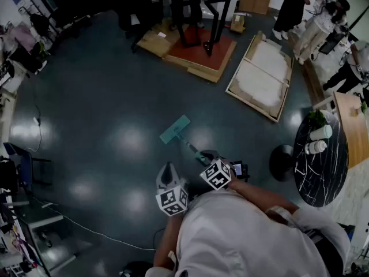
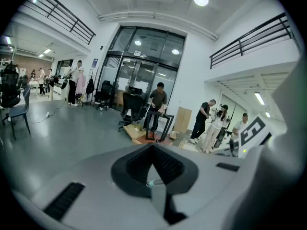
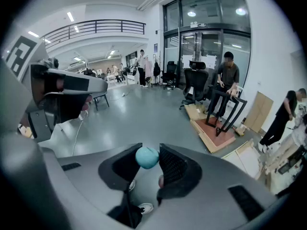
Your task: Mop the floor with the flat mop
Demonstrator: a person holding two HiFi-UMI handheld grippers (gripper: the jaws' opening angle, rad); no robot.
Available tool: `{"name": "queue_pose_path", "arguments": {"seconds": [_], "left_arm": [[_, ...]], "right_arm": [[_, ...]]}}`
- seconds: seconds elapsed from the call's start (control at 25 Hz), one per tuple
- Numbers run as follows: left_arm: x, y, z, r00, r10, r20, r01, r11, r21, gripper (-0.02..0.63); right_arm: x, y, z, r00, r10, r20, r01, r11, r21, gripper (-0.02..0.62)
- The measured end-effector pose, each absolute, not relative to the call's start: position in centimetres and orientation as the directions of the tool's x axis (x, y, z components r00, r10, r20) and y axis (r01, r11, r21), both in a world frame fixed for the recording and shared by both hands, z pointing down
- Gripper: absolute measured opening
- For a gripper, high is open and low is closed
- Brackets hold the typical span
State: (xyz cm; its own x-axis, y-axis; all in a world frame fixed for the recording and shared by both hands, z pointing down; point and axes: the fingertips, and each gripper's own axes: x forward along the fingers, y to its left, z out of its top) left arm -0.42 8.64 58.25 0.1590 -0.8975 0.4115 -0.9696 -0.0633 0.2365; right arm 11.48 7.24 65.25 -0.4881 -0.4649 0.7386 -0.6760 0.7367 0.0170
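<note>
The flat mop lies with its teal head (image 1: pixel 174 130) flat on the dark floor ahead of me. Its handle (image 1: pixel 190 146) slants back toward me. In the head view my right gripper (image 1: pixel 206 155) is at the handle's upper end. The right gripper view shows the gripper (image 3: pixel 147 158) shut on the handle's round teal knob (image 3: pixel 146 156), with shoes on the floor below. My left gripper (image 1: pixel 166 167) hangs to the left of the handle, apart from it. In its own view the left gripper (image 2: pixel 153 148) has its jaw tips together. A thin grey strip (image 2: pixel 158 198) shows in the gap behind them.
A round black marbled table (image 1: pixel 323 175) with two white bottles (image 1: pixel 320 133) stands at the right, a black stool (image 1: pixel 282 161) beside it. Wooden framed panels (image 1: pixel 262 77) and a red platform with a black frame (image 1: pixel 202 42) lie ahead. People stand far right. A cable (image 1: pixel 86 229) crosses the floor at the left.
</note>
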Motion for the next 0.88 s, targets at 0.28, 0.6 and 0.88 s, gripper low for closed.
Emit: {"name": "queue_pose_path", "arguments": {"seconds": [0.28, 0.6, 0.88], "left_arm": [[-0.2, 8.9, 58.2, 0.157, -0.897, 0.412, -0.969, -0.058, 0.242, 0.005], [0.3, 9.3, 58.3, 0.151, -0.896, 0.417, -0.97, -0.053, 0.237, 0.005], [1.0, 9.3, 59.3, 0.106, -0.891, 0.442, -0.974, -0.004, 0.225, 0.005]], "right_arm": [[11.9, 7.5, 65.3, -0.484, -0.465, 0.741, -0.678, 0.735, 0.018, 0.115], [12.1, 8.0, 65.6, -0.49, -0.481, 0.727, -0.686, 0.727, 0.019, 0.115], [12.1, 7.9, 65.8, -0.51, -0.472, 0.719, -0.667, 0.745, 0.016, 0.117]]}}
